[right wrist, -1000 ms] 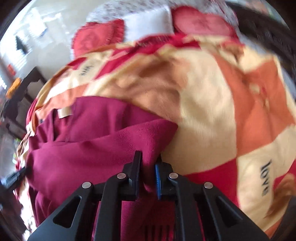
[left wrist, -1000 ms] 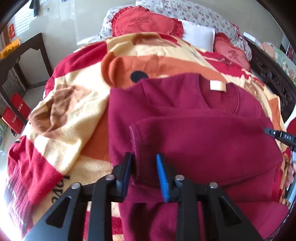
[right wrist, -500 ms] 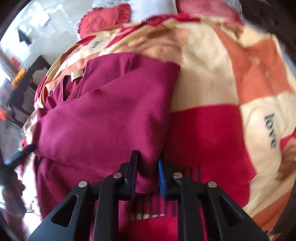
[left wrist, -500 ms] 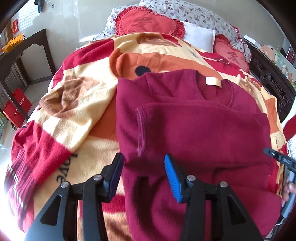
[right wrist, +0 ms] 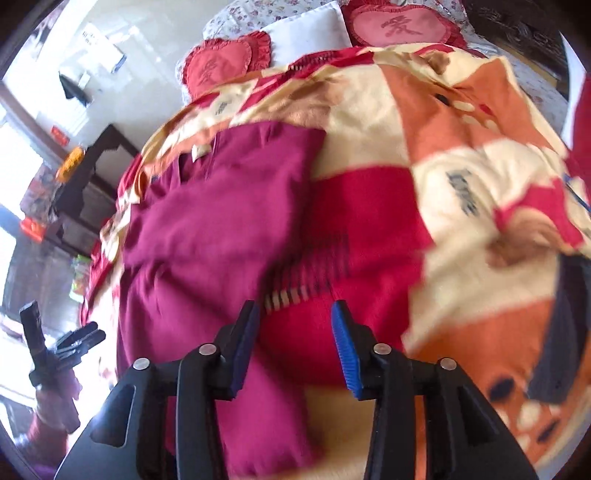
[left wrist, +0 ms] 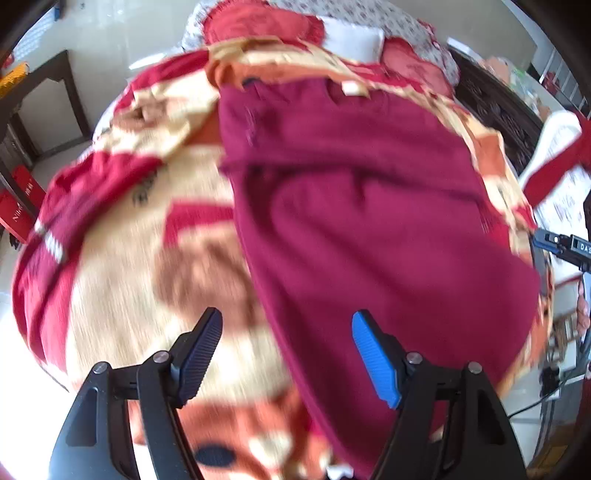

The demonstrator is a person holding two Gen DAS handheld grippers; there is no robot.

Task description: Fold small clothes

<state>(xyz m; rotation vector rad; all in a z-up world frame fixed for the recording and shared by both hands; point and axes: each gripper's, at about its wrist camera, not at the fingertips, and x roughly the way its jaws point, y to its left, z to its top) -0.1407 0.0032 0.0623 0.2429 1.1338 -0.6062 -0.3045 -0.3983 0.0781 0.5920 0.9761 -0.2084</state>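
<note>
Both grippers have let go and pulled back: the left gripper [left wrist: 286, 350] and right gripper [right wrist: 293, 343] gape wide, holding nothing. The soft maroon fleece sweater [left wrist: 362, 206] lies partly folded on the plush red-orange-cream blanket [right wrist: 461, 155].

The red, cream and orange patterned fleece blanket [right wrist: 458, 155] bears the dark word "love" on a cream patch; the red heart-shaped frilled cushion [right wrist: 400, 27] carries one embroidered Chinese character; the black gripper part [left wrist: 576, 248] at the frame's right edge shows white letters "DAS".
</note>
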